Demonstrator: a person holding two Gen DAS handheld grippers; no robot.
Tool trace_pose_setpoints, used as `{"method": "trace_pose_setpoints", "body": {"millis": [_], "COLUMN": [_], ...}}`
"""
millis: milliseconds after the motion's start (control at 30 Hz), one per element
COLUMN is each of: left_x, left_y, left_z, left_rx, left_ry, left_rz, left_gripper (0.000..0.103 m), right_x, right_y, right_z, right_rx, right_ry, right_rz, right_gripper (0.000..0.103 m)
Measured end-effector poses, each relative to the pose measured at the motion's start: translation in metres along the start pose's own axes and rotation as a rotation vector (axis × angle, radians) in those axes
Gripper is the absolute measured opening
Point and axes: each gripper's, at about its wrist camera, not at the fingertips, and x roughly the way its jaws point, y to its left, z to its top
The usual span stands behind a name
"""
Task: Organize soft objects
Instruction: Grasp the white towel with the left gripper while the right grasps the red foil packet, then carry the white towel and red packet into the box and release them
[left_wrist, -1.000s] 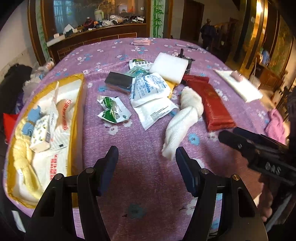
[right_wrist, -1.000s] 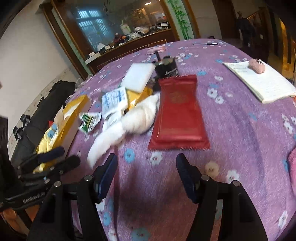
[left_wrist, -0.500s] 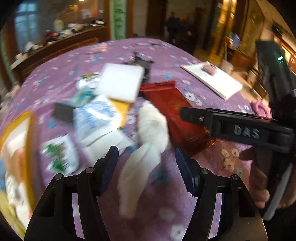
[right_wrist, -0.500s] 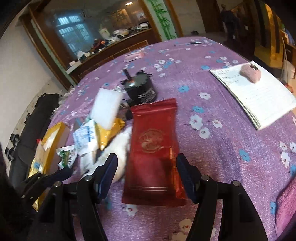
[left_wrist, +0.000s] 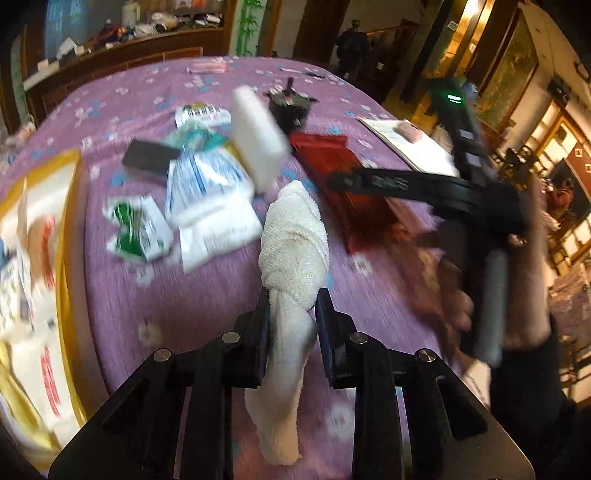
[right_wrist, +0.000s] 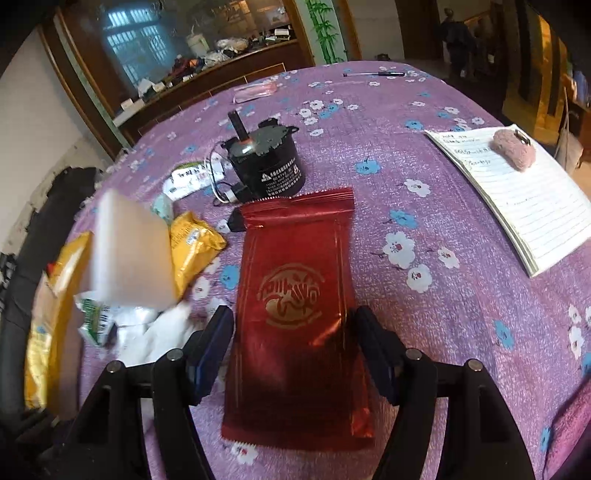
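Round table under a purple flowered cloth (right_wrist: 424, 122); soft items and packets scattered over its near-left half. Yellow-rimmed box (left_wrist: 70, 258) sits at the table's left edge, holding white packets, blurred. Open lined notebook (right_wrist: 517, 199) lies at the right side, a pink fuzzy item (right_wrist: 513, 147) resting on its far corner. Red foil pouch (right_wrist: 295, 295) lies flat on the cloth, long axis pointing away from the right wrist camera. Right gripper (right_wrist: 295, 336) hangs just over the pouch's near half, fingers spread wide, one on each side of the pouch; contact cannot be confirmed. White knotted towel (left_wrist: 295, 236) is in the left gripper (left_wrist: 291, 314), whose fingers are pressed onto the narrow twisted part just below the knot; the knot sticks out forward past the fingertips and the loose tail hangs down toward the camera. White foam block (left_wrist: 258, 136) appears tilted and motion-blurred above the packets, beside a yellow bag (right_wrist: 192, 243). Black cylindrical motor (right_wrist: 266, 166) stands upright just beyond the pouch's far end. Green-and-white sachet (left_wrist: 136, 229) lies between box and towel.
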Motion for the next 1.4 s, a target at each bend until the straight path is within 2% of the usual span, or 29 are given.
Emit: {"method": "trace_pose_setpoints", "body": {"millis": [67, 167, 200, 267, 300, 500, 533, 567, 600, 667, 767, 900, 967, 1033, 1200, 1300, 1400], "left_x": [0.004, 0.01, 0.01, 0.01, 0.012, 0.037, 0.039, 0.04, 0.039, 0.033, 0.002, -0.051, -0.082, -0.11, -0.148, -0.157, -0.157], "left_y": [-0.003, -0.011, -0.015, -0.021, -0.024, -0.019, -0.018, -0.017, -0.016, -0.014, -0.011, 0.003, 0.019, 0.044, 0.112, 0.146, 0.169], "left_z": [-0.005, -0.008, -0.007, -0.005, -0.004, 0.002, 0.0, -0.002, -0.003, -0.004, -0.003, -0.001, -0.003, -0.008, -0.027, -0.037, -0.048], "left_rx": [0.021, 0.047, 0.061, 0.087, 0.091, 0.087, 0.085, 0.078, 0.072, 0.053, -0.002, -0.087, -0.143, -0.211, -0.374, -0.458, -0.495], "left_ry": [0.029, 0.023, 0.01, -0.015, -0.02, 0.026, 0.021, 0.016, 0.006, -0.007, -0.066, -0.166, -0.225, -0.274, -0.339, -0.341, -0.348], "left_rz": [0.01, 0.028, 0.036, 0.04, 0.046, 0.071, 0.083, 0.092, 0.1, 0.072, -0.032, -0.069, -0.042, 0.027, 0.155, 0.2, 0.22], "left_gripper": [0.023, 0.026, 0.029, 0.045, 0.049, 0.049, 0.046, 0.035, 0.034, 0.032, 0.031, 0.031, 0.031, 0.031, 0.032, 0.032, 0.032], "right_x": [0.002, 0.004, 0.004, 0.003, 0.001, -0.019, -0.022, -0.026, -0.028, -0.037, -0.057, -0.085, -0.095, -0.101, -0.093, -0.081, -0.07], "right_y": [0.003, 0.009, 0.008, 0.01, 0.01, -0.003, -0.006, -0.011, -0.013, -0.018, -0.021, 0.002, 0.021, 0.045, 0.124, 0.169, 0.203], "right_z": [-0.002, -0.004, -0.003, -0.007, -0.009, -0.026, -0.029, -0.033, -0.034, -0.04, -0.048, -0.048, -0.048, -0.049, -0.052, -0.049, -0.05], "right_rx": [-0.019, -0.068, -0.076, -0.12, -0.127, -0.088, -0.08, -0.065, -0.053, -0.024, 0.03, 0.03, 0.019, -0.001, -0.12, -0.179, -0.235], "right_ry": [-0.002, 0.006, 0.006, 0.001, -0.006, -0.034, -0.042, -0.05, -0.056, -0.077, -0.122, -0.19, -0.204, -0.2, -0.126, -0.079, -0.055], "right_rz": [-0.024, -0.068, -0.078, -0.103, -0.11, -0.085, -0.076, -0.061, -0.049, -0.013, 0.071, 0.176, 0.258, 0.334, 0.506, 0.561, 0.585], "right_gripper": [0.07, 0.068, 0.067, 0.061, 0.06, 0.049, 0.047, 0.046, 0.045, 0.044, 0.044, 0.044, 0.044, 0.044, 0.044, 0.044, 0.044]}}
